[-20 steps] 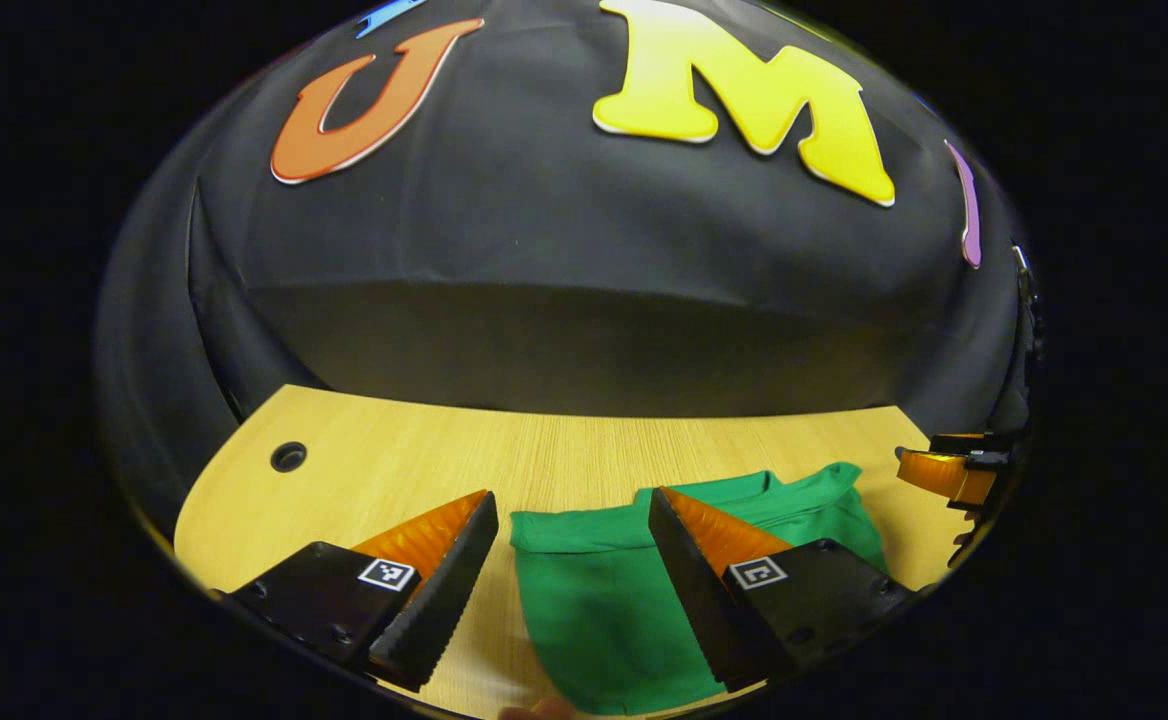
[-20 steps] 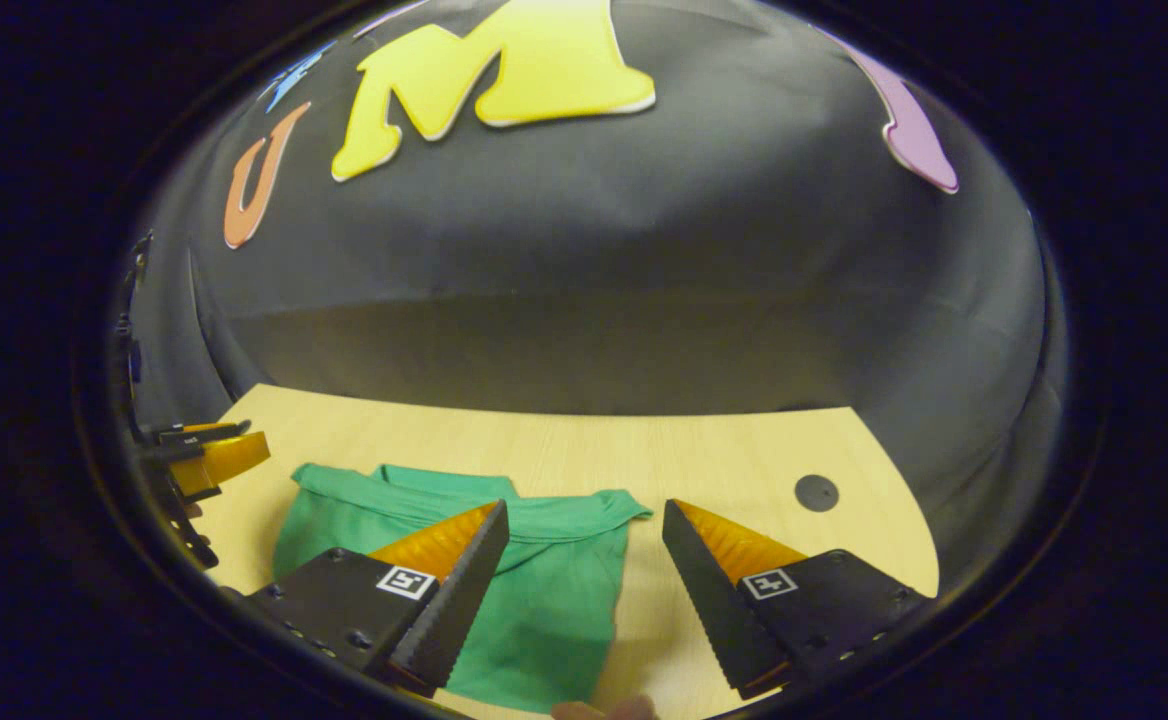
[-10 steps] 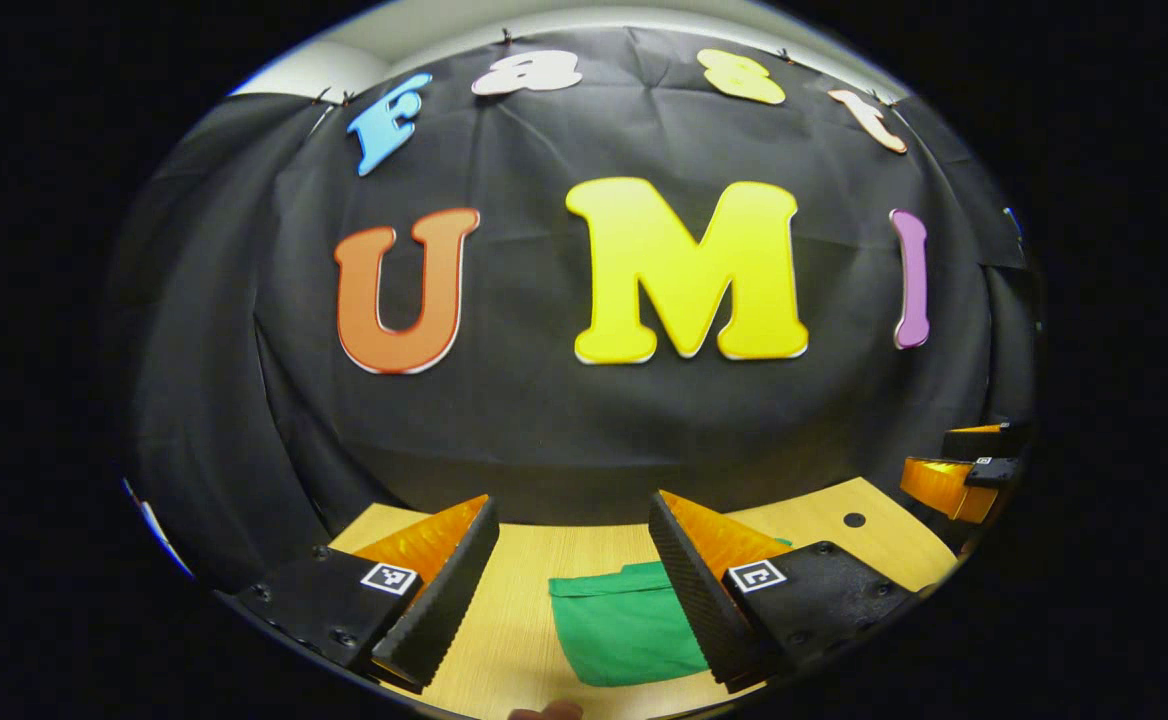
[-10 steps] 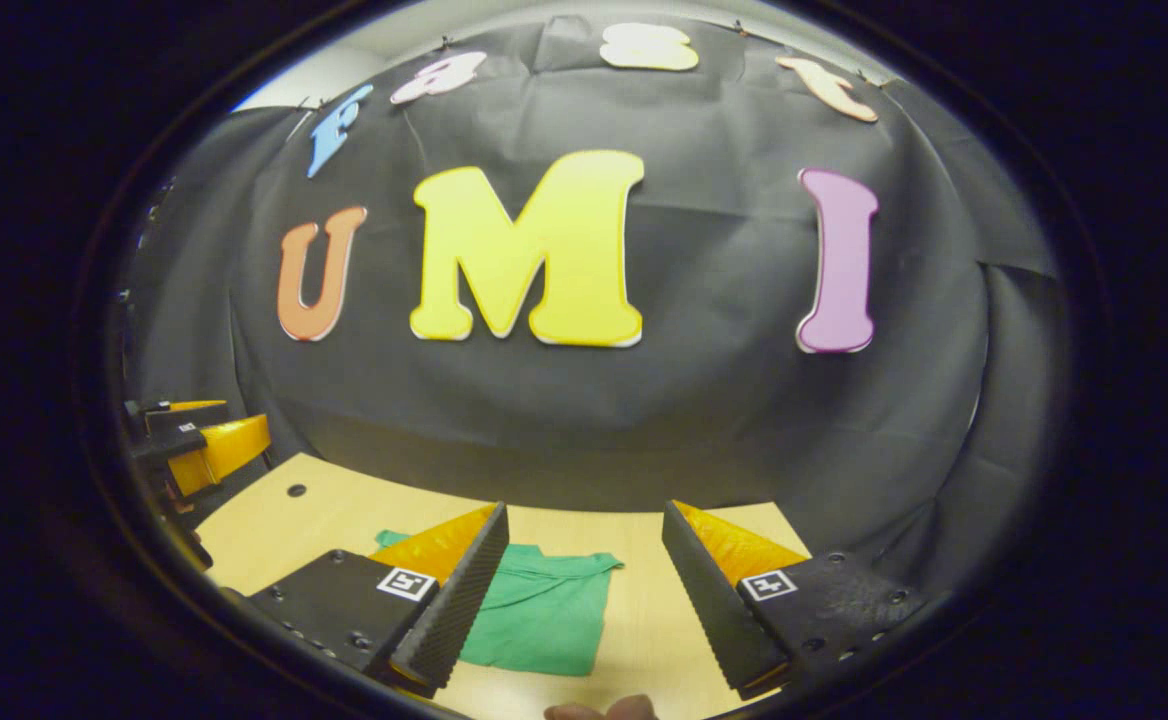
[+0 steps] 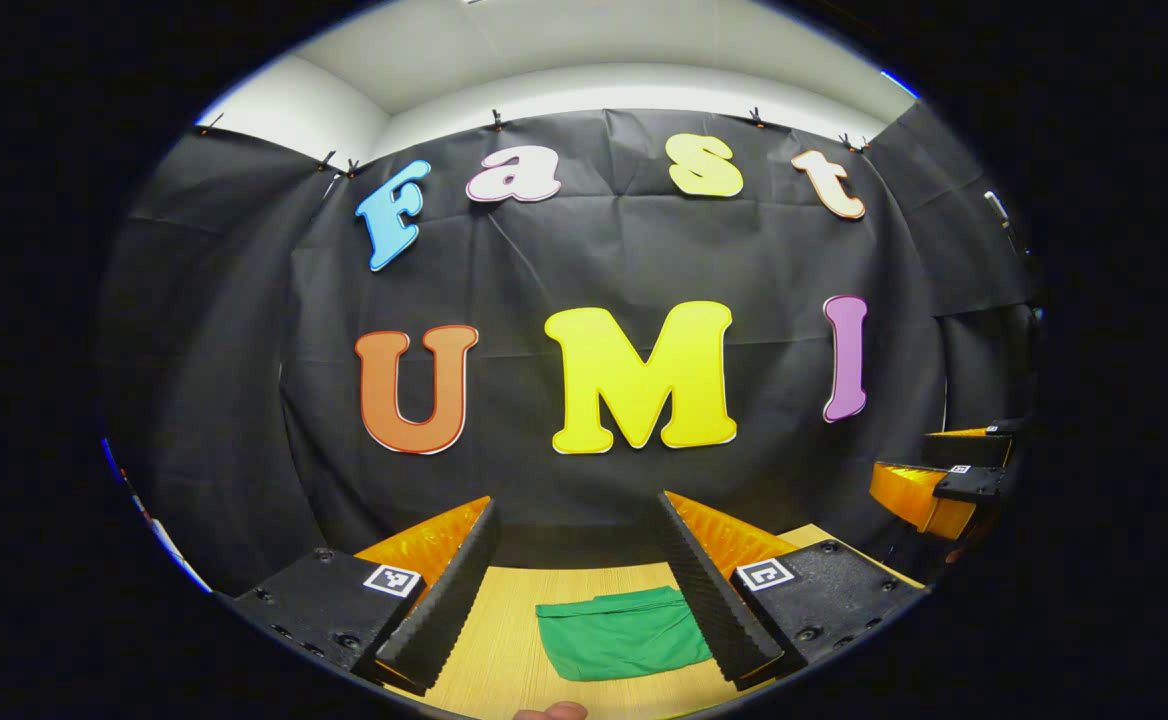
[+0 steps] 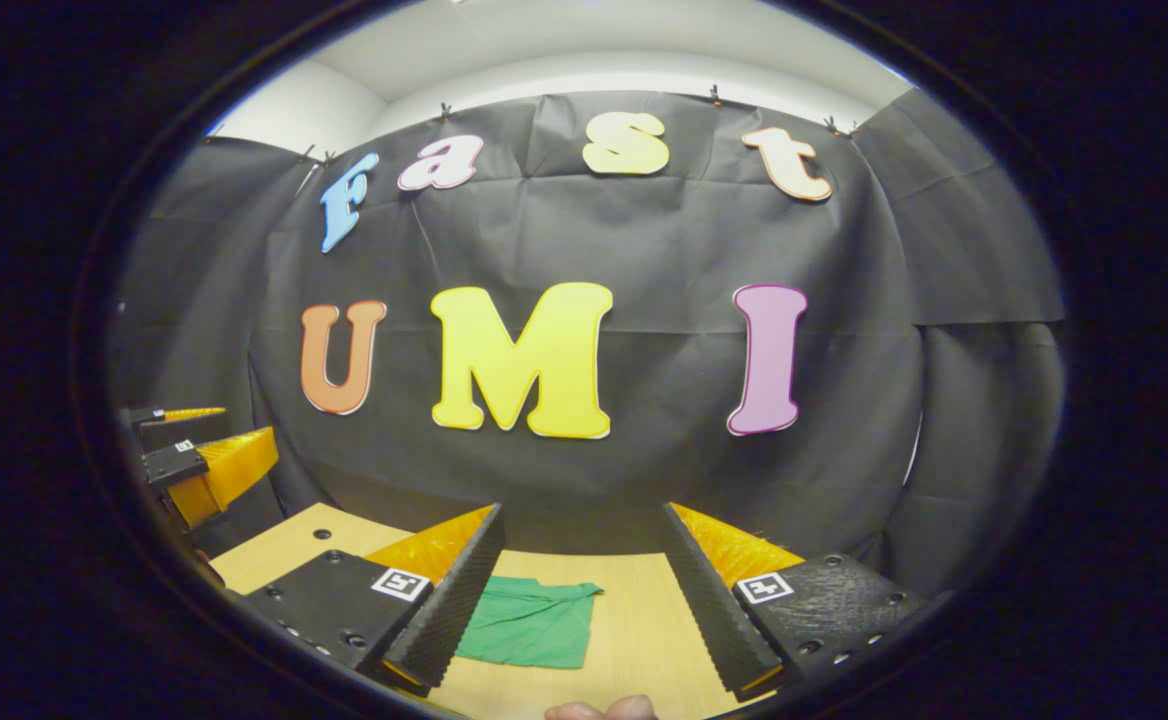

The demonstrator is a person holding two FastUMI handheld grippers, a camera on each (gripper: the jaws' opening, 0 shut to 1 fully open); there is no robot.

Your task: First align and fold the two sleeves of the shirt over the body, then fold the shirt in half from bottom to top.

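Note:
A green shirt (image 5: pixel 619 632) lies folded into a compact rectangle on the wooden table (image 5: pixel 504 640), low in the left gripper view between my left gripper's fingers. My left gripper (image 5: pixel 576 512) is open, raised well above and back from the shirt, holding nothing. In the right gripper view the same shirt (image 6: pixel 529 622) lies on the table (image 6: pixel 634 620), partly behind the left finger. My right gripper (image 6: pixel 581 518) is open and empty, also held high and away from the cloth. The right gripper (image 5: pixel 929 480) shows at the right edge of the left gripper view, and the left gripper (image 6: pixel 206 455) at the left edge of the right gripper view.
The booth's black cloth wall (image 5: pixel 584 260) stands behind the table, with a white ceiling above. A round cable hole (image 6: pixel 322 533) sits in the tabletop near its left corner. A fingertip (image 6: pixel 599 709) of the holding hand peeks in at the bottom.
Both grippers have lifted and drawn back from the shirt while tilting upward, so the shirt looks smaller and lower and more of the wall shows. Both stayed open.

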